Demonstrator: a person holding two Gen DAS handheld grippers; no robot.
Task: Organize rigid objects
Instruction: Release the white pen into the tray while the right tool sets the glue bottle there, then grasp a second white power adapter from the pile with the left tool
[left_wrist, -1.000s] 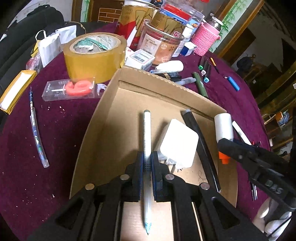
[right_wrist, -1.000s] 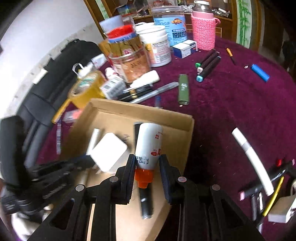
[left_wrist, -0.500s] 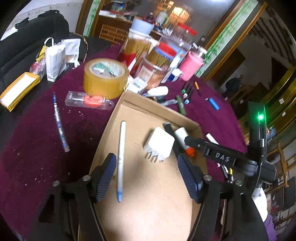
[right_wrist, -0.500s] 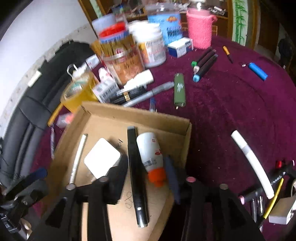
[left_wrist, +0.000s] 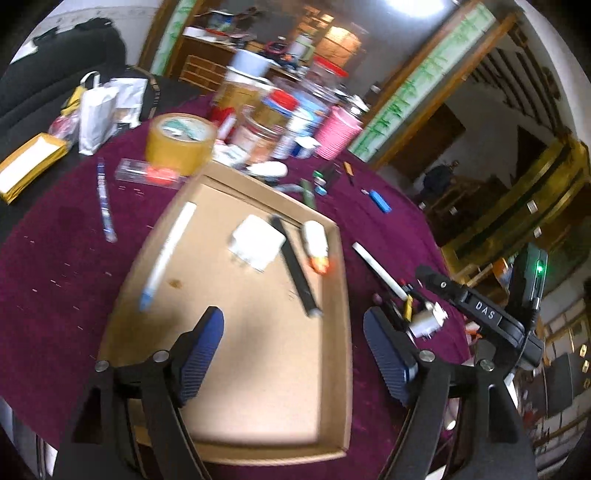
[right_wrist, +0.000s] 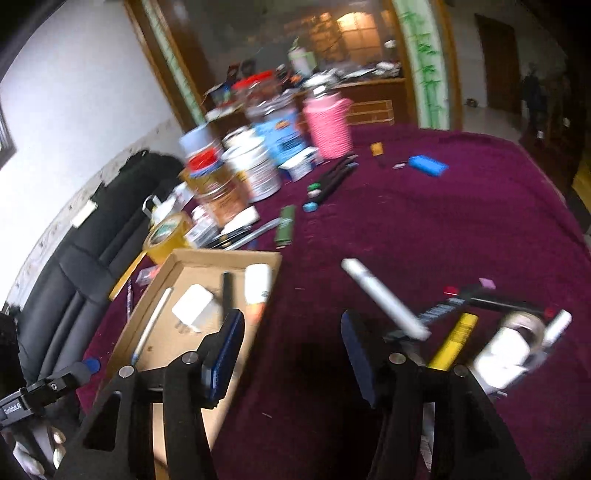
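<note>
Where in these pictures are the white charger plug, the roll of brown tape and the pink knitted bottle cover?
white charger plug (left_wrist: 258, 242), left wrist view, on its flat white top face.
roll of brown tape (left_wrist: 180, 149), left wrist view, on its outer brown side.
pink knitted bottle cover (right_wrist: 330, 129), right wrist view, on the middle of its knitted side.

We are in a lived-in home, in what looks like a dining or sitting room. We see a round table under a maroon cloth (right_wrist: 424, 229), crowded with food jars (left_wrist: 255, 129), a pink knitted bottle sleeve (right_wrist: 328, 125), packing tape (left_wrist: 179, 144) and scattered pens. Behind it stand a cluttered wooden sideboard (right_wrist: 369, 96), bamboo-painted door panels (left_wrist: 424, 92) and a black padded chair (right_wrist: 88, 258).
</note>
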